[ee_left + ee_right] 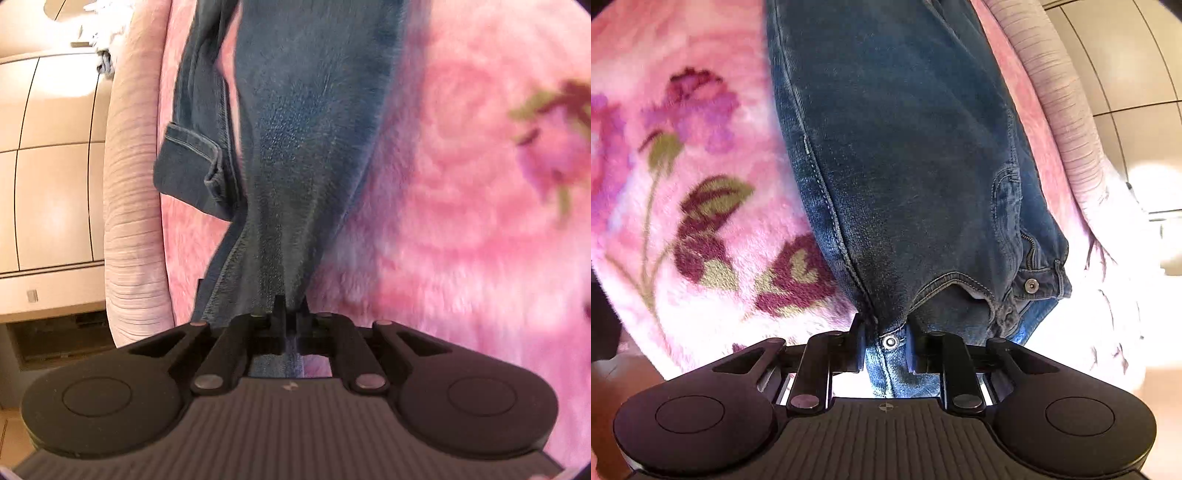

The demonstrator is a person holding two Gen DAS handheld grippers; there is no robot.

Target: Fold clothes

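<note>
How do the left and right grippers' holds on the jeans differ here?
The left gripper has its jaws almost touching, pinching a thin bunched edge of the jeans; the right gripper has its jaws further apart around the thicker waistband by a rivet. The left view shows a cuffed hem, the right view the fly button. Both are shut on the jeans over a pink blanket.

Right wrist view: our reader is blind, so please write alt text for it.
The right tongs pinch the riveted waistband of blue jeans, which stretch away over a pink floral blanket; the fly and button lie to the right.
</note>
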